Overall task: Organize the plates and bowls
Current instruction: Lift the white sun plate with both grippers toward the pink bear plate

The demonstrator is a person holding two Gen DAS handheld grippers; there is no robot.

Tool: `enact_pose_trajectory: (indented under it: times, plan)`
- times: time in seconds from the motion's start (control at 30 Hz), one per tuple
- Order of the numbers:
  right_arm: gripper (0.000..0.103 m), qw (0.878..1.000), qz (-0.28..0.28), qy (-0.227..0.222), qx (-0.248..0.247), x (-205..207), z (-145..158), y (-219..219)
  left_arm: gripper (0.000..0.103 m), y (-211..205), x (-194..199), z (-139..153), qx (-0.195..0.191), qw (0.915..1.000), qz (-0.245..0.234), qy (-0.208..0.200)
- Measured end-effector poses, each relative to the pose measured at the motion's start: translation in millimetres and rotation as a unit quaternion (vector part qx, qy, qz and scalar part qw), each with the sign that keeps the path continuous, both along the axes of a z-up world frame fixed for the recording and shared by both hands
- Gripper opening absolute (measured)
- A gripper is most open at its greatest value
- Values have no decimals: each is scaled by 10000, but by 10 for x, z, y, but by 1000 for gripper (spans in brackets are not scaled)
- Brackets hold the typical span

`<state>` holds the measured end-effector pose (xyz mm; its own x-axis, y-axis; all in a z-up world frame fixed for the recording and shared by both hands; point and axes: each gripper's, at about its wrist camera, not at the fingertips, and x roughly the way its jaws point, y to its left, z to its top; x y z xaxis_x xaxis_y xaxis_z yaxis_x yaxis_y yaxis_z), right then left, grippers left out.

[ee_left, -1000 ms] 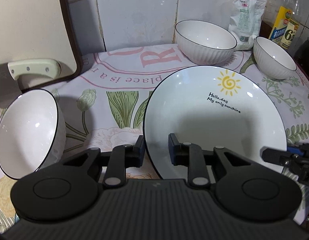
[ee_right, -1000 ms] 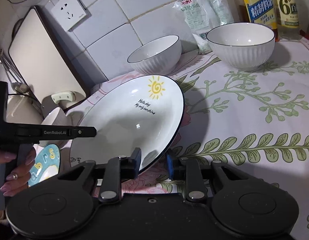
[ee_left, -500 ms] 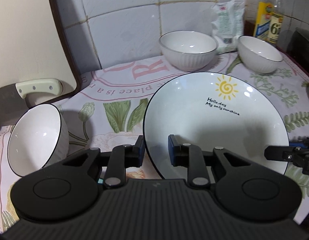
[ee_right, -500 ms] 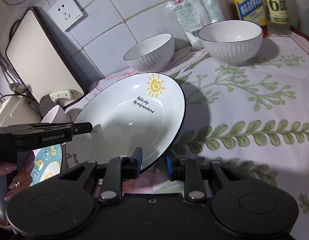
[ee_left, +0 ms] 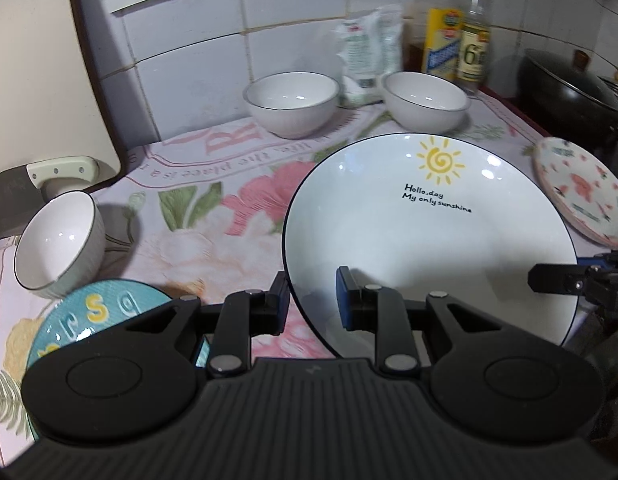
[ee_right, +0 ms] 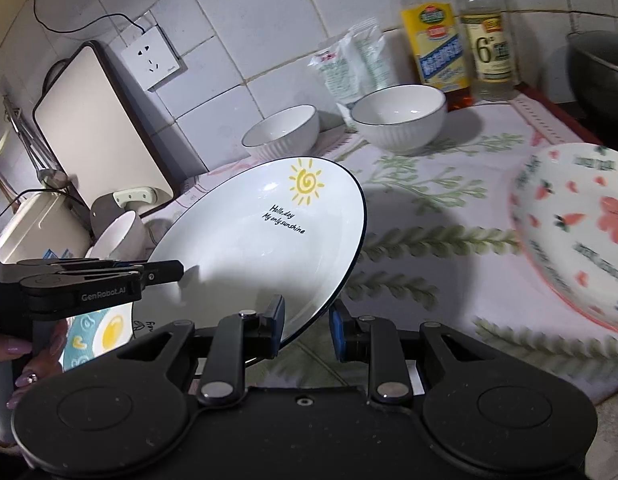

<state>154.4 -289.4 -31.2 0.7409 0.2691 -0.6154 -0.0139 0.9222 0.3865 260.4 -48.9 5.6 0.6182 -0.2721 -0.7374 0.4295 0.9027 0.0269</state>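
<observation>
white plate [ee_left: 429,240] reads "Hollo,day My only sunshine", raised over the floral cloth [ee_left: 237,216] | left gripper [ee_left: 312,299] and right gripper [ee_right: 307,330] each pinch its rim | left one marked "GenRobot.AI" | bottle [ee_right: 491,46] label "6°", rest blurred

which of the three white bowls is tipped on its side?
The bowl by the cleaver, at the counter's left: its mouth faces sideways. The two bowls at the wall sit upright.

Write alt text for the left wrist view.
The left hand-held gripper clamps the rim of a white sun-print plate held above a floral tablecloth. Three white bowls, a teal plate and a pink-patterned plate surround it; bottles stand by the tiled wall.
</observation>
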Motion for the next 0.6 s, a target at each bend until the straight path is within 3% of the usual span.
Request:
enact_pose_trajectory:
  times: [0.3, 0.6]
  plan:
    - [29, 9999, -102, 50, -119, -219, -73, -173, 22, -180, -256, -90, -136, 9997, -24, 196]
    - [29, 9997, -12, 149, -199, -65, -273, -217, 22, -250, -230, -295, -67, 9995, 60, 318]
